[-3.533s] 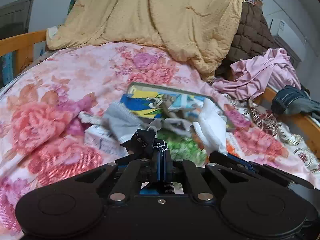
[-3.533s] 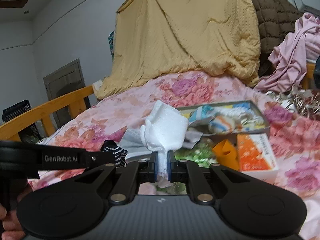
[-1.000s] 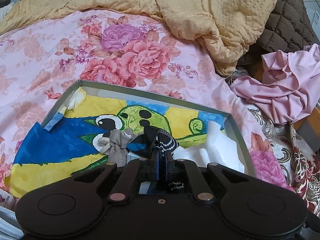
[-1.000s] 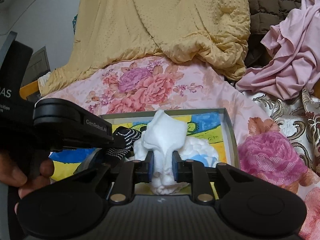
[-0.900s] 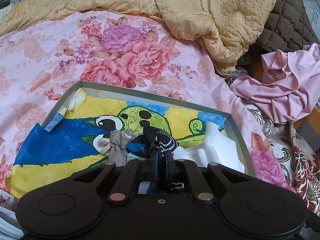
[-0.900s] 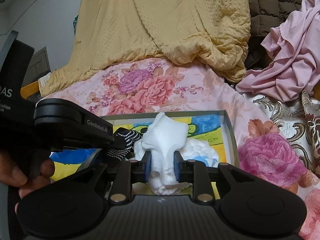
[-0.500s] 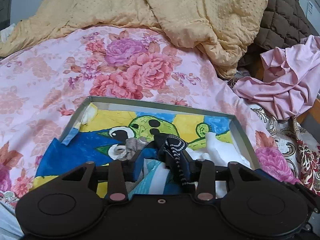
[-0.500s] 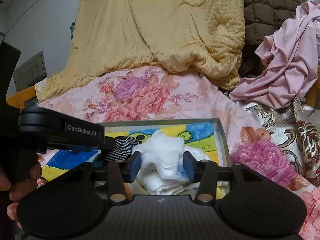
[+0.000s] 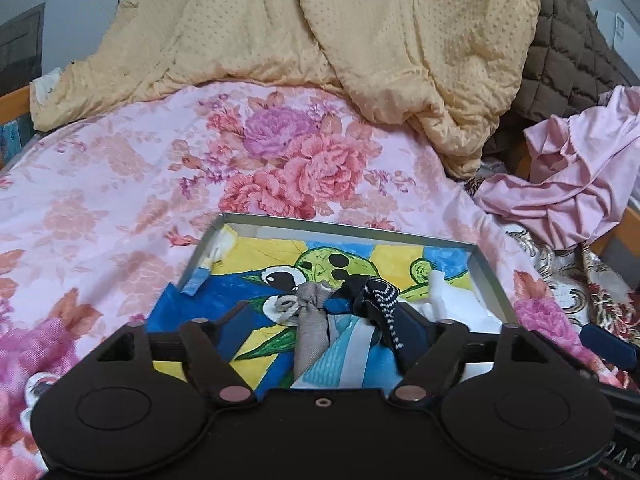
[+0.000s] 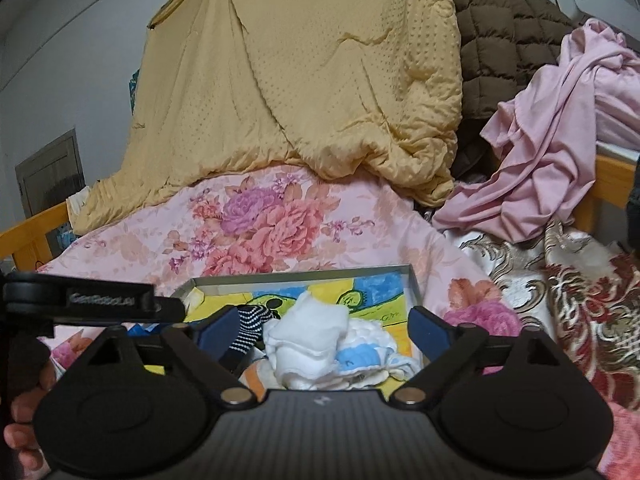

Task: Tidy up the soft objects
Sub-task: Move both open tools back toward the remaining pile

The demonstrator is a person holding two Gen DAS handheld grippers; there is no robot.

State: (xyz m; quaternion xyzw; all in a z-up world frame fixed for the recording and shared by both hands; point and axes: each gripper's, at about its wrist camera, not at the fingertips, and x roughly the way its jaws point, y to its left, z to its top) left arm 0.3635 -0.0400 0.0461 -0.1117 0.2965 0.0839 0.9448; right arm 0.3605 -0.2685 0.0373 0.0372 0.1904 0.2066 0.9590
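A shallow grey box [image 9: 348, 230] with a yellow, blue and green cartoon lining lies on the floral bedspread; it also shows in the right wrist view [image 10: 412, 280]. My left gripper [image 9: 326, 330] is open over its near end. A black sock with white dots [image 9: 380, 300], a grey sock [image 9: 310, 316] and a blue-and-white striped cloth [image 9: 352, 356] lie loose between its fingers. My right gripper [image 10: 320, 326] is open above a crumpled white cloth [image 10: 308, 340] lying in the box. The left gripper's finger [image 10: 108, 300] shows at the left.
A yellow quilt [image 9: 320, 40] is heaped at the back of the bed, with a brown quilted jacket [image 9: 572, 48] and pink clothing [image 9: 568, 184] to the right. Wooden bed rails [image 10: 36, 236] run along both sides. A patterned red and gold cloth [image 10: 580, 300] lies right.
Both grippers opened and let go: the black sock dropped from the left one and the white cloth from the right one into the box. Both grippers have drawn back and up a little.
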